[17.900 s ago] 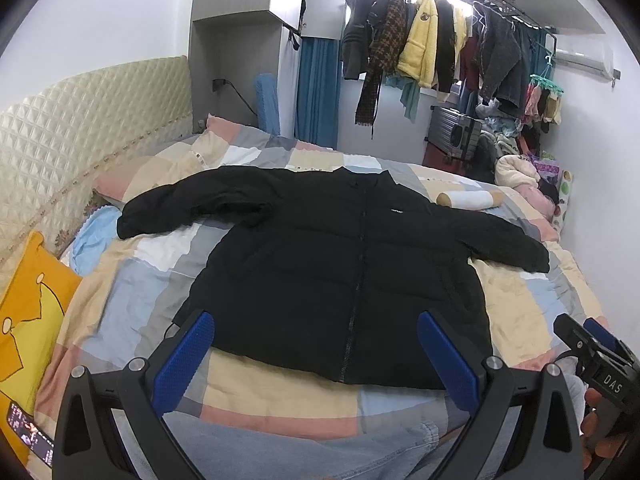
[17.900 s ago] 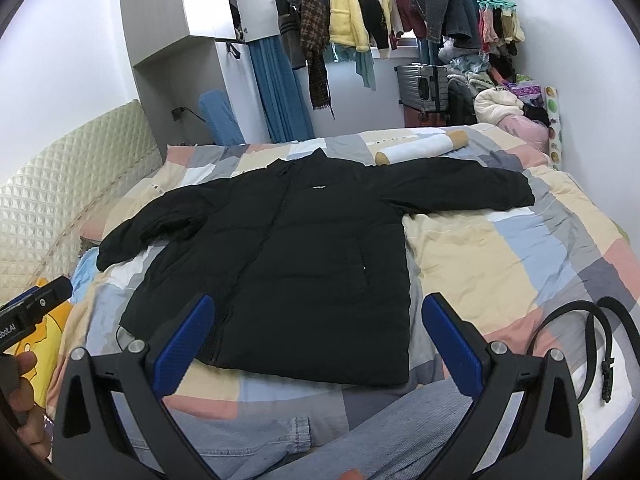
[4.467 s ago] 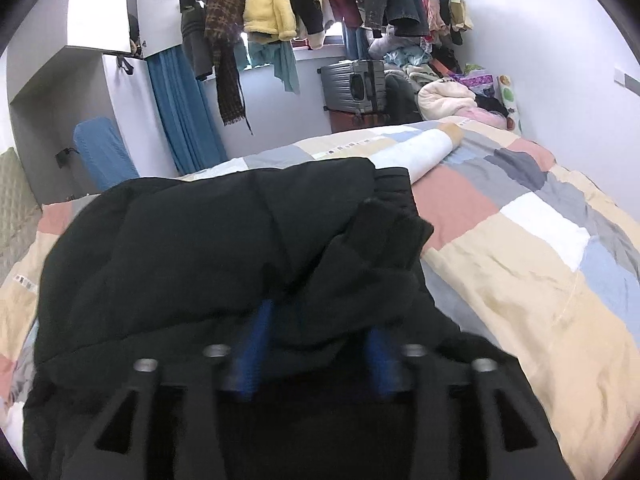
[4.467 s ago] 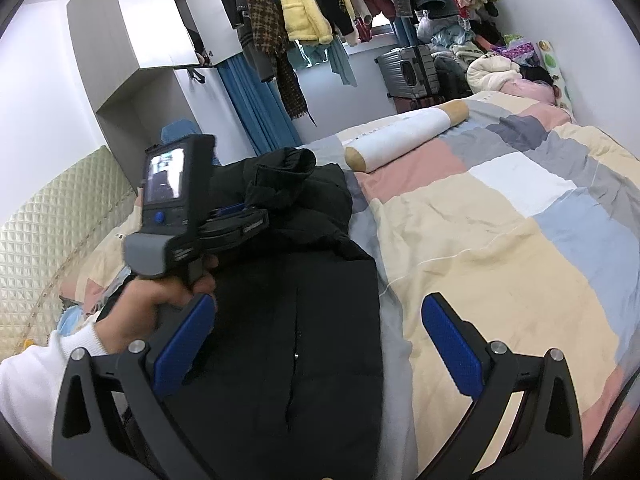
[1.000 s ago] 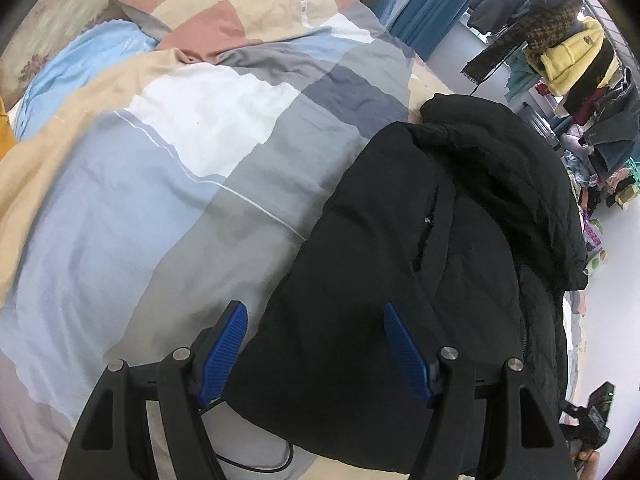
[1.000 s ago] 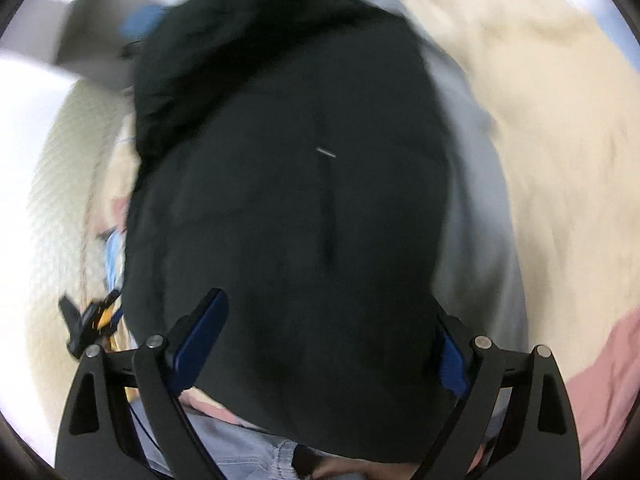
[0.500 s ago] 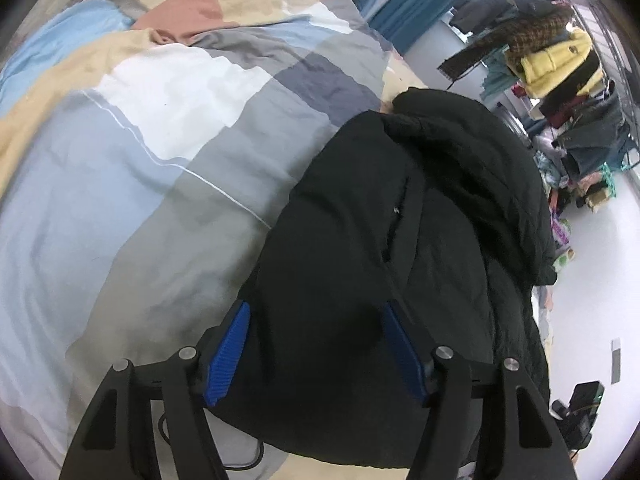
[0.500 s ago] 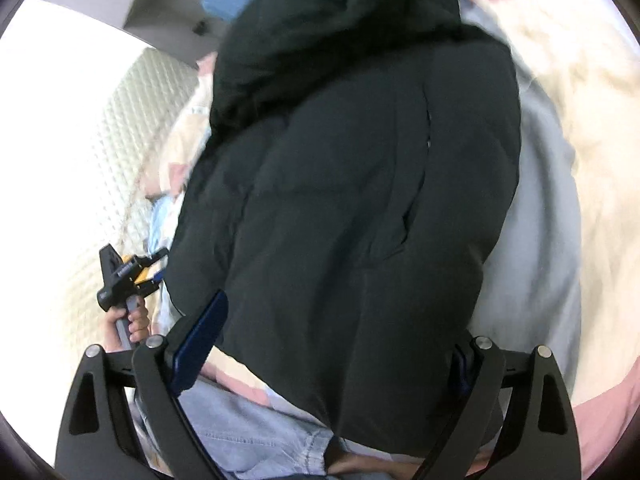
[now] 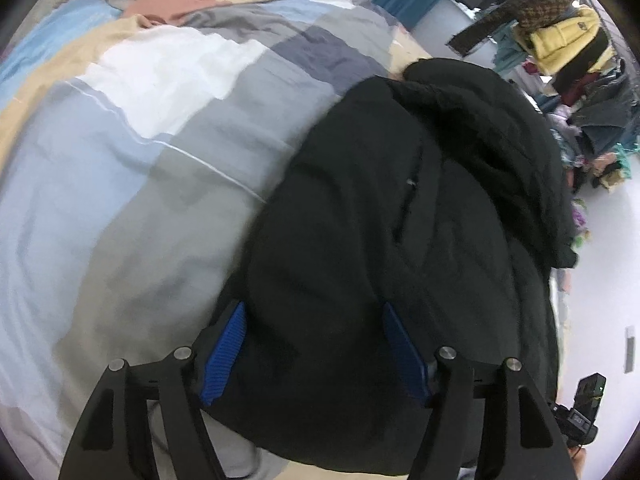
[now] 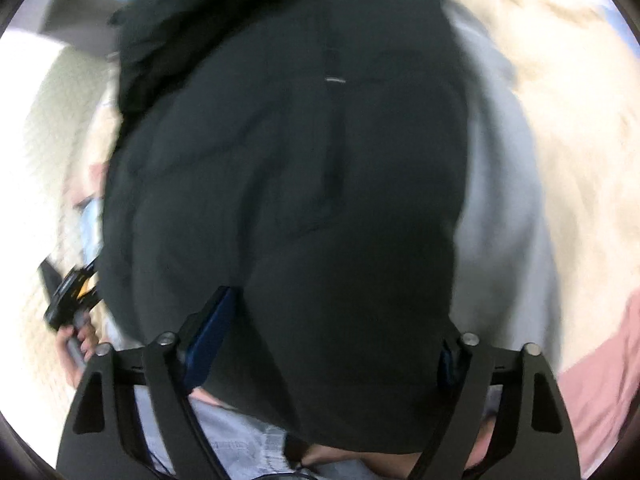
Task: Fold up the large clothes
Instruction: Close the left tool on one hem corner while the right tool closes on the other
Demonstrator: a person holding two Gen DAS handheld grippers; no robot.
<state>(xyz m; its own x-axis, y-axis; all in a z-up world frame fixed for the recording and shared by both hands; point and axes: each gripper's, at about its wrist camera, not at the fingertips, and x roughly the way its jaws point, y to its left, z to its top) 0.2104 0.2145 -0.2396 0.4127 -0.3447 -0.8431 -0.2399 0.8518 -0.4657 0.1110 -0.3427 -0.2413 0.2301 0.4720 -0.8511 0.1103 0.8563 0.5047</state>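
Observation:
A black puffer jacket (image 9: 420, 208) lies on the patchwork bed, both sleeves folded in over its body. My left gripper (image 9: 316, 336) is open, its blue pads straddling the jacket's near left hem corner. In the right wrist view the jacket (image 10: 304, 152) fills the frame, blurred. My right gripper (image 10: 332, 336) is open, its fingers on either side of the near right hem, with fabric bulging between them. The right pad is mostly hidden by the jacket.
The patchwork quilt (image 9: 132, 152) spreads to the left of the jacket. Hanging clothes (image 9: 560, 36) are at the far right. A quilted headboard (image 10: 48, 128) is at the left. The person's jeans (image 10: 240, 448) are just below the hem.
Both grippers have moved forward and down onto the jacket's near hem. The left gripper's pads stand closer together than a second ago.

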